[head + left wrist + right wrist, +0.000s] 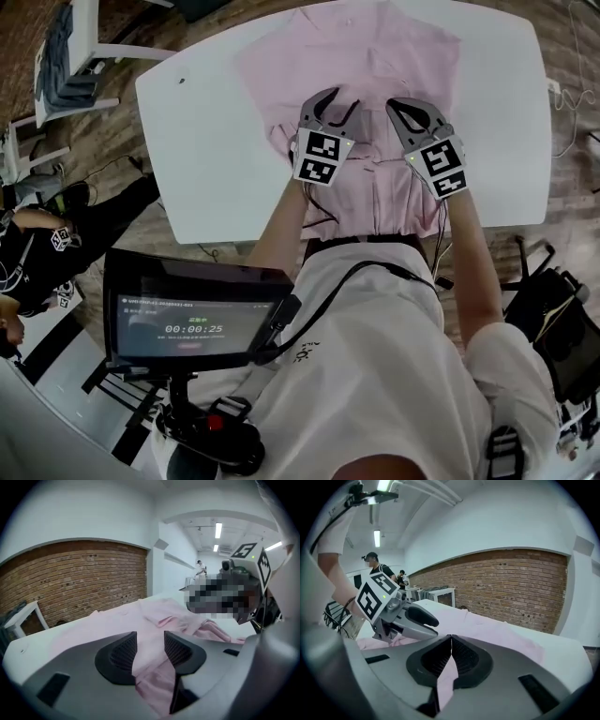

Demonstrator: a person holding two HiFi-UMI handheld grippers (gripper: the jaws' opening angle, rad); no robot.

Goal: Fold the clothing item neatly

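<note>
One pink shirt, one white table

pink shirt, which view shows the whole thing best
The head view: the pink shirt lies spread across the white table, nearly whole. Both gripper views catch only nearby folds, seen low and close.

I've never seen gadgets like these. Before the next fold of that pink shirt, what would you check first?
1. Left gripper open: ok; jaws apart, pink cloth between them.
2. Right gripper shut: ok; whether it pinches cloth, cannot tell.
3. Shirt lying flat: not ok; rumpled beside the left gripper.
4. Shirt fully on the table: cannot tell; its near end meets the edge.
5. Both grippers over the shirt: ok.
</note>
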